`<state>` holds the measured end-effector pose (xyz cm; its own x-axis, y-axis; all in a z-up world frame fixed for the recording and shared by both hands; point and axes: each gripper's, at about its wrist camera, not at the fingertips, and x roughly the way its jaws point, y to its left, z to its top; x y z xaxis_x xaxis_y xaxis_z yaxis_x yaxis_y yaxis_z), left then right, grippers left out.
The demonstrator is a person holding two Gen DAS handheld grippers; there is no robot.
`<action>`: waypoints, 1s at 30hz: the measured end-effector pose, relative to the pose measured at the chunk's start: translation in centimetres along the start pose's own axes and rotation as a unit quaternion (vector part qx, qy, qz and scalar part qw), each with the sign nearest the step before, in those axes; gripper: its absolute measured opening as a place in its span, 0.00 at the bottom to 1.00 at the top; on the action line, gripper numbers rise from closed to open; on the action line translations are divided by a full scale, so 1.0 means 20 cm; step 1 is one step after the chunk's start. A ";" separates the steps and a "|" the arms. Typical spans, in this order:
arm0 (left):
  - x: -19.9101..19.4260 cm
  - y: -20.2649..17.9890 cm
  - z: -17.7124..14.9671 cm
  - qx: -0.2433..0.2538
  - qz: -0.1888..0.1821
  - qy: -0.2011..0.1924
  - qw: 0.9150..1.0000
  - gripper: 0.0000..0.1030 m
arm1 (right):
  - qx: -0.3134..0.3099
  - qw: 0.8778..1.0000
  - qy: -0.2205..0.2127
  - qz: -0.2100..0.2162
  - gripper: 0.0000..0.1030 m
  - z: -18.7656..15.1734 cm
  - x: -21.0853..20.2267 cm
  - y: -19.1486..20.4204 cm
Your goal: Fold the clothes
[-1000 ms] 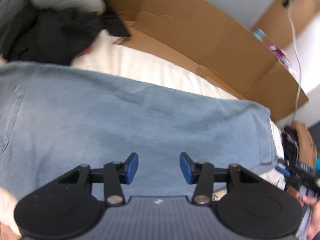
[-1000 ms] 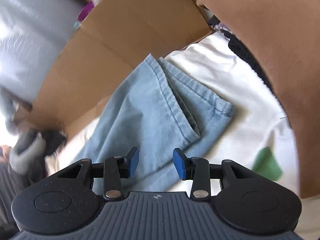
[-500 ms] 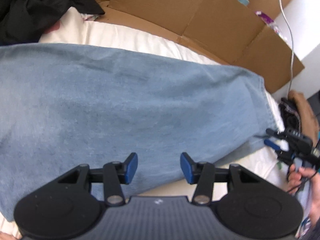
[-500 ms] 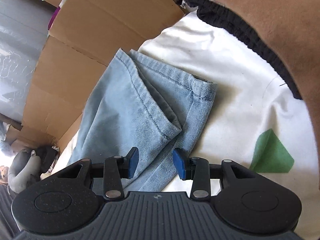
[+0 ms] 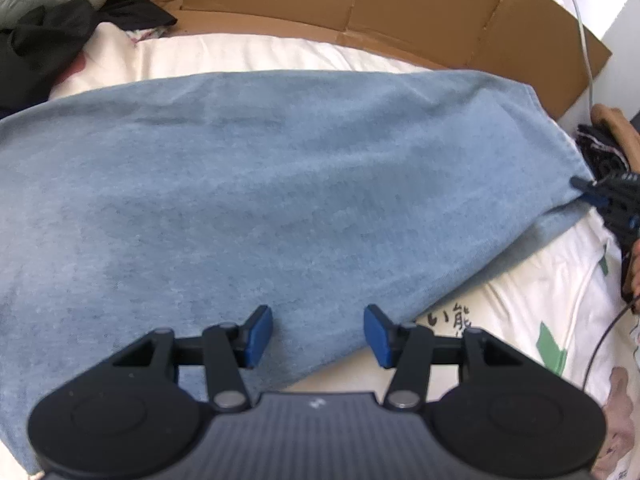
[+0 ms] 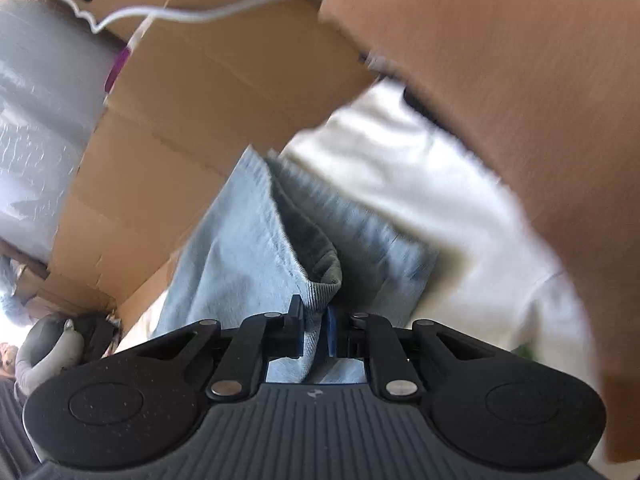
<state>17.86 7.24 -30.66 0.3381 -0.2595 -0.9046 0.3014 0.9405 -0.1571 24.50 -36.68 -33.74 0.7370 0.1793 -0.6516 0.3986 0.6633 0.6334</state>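
Note:
Light blue jeans [image 5: 280,184] lie spread across a white printed sheet [image 5: 520,312]. My left gripper [image 5: 318,334] hovers open over their near edge, with nothing between its blue pads. At the far right of the left wrist view my right gripper [image 5: 588,192] sits at the hem end of the jeans. In the right wrist view the right gripper [image 6: 314,334] is shut on a bunched fold of the jeans [image 6: 256,248] near the hem, and the cloth rises between the pads.
Flattened cardboard [image 5: 360,12] stands along the far side of the sheet. Dark and grey clothes [image 5: 44,36] are piled at the far left. A white cable [image 6: 192,14] hangs by the cardboard. A brown sleeve [image 6: 520,100] fills the upper right of the right wrist view.
The right gripper moved in onto the jeans' hem end and shut on the cloth. The left gripper stayed open and drew back towards the near edge of the jeans.

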 end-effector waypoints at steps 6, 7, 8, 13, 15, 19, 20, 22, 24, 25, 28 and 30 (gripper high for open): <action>0.01 -0.06 -0.02 0.040 0.009 -0.006 0.999 0.54 | 0.004 1.000 -0.001 -0.031 0.09 0.09 -0.06 -0.07; 0.02 -0.08 -0.02 0.049 0.012 -0.006 0.999 0.54 | 0.000 0.999 0.002 -0.035 0.09 0.09 -0.05 -0.07; 0.03 -0.09 -0.02 0.059 0.015 -0.006 0.998 0.54 | -0.007 0.999 0.003 -0.042 0.09 0.09 -0.04 -0.07; 0.05 -0.11 -0.03 0.080 0.023 -0.006 0.997 0.54 | -0.016 0.998 0.001 -0.058 0.08 0.10 -0.07 -0.05; 0.05 -0.10 -0.03 0.077 0.021 -0.007 0.997 0.54 | -0.019 0.998 0.001 -0.068 0.08 0.10 -0.09 -0.04; 0.05 -0.08 -0.04 0.071 0.022 -0.008 0.997 0.54 | -0.028 0.997 0.008 -0.078 0.08 0.09 -0.05 -0.08; 0.04 -0.07 -0.04 0.069 0.022 -0.009 0.997 0.54 | -0.021 0.997 0.009 -0.075 0.08 0.09 -0.04 -0.09; 0.03 -0.05 -0.03 0.064 0.021 -0.009 0.998 0.54 | -0.003 0.998 0.010 -0.064 0.09 0.10 -0.04 -0.12; 0.01 -0.01 -0.04 0.050 0.022 -0.010 0.998 0.54 | 0.016 0.999 0.011 -0.047 0.14 0.12 -0.07 -0.14; 0.00 0.01 -0.05 0.040 0.022 -0.009 0.999 0.54 | 0.020 0.999 0.009 -0.039 0.16 0.12 -0.09 -0.15; -0.04 0.07 -0.07 0.013 0.024 -0.008 1.000 0.54 | 0.001 0.999 -0.004 -0.046 0.30 0.10 -0.16 -0.12; -0.06 0.11 -0.09 -0.001 0.029 -0.010 1.000 0.54 | -0.006 0.999 -0.005 -0.046 0.37 0.06 -0.19 -0.12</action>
<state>16.49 10.08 -30.56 0.3728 -0.2097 -0.9039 0.2791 0.9544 -0.1063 21.47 -39.82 -32.26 0.7026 0.1101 -0.7030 0.4590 0.6848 0.5660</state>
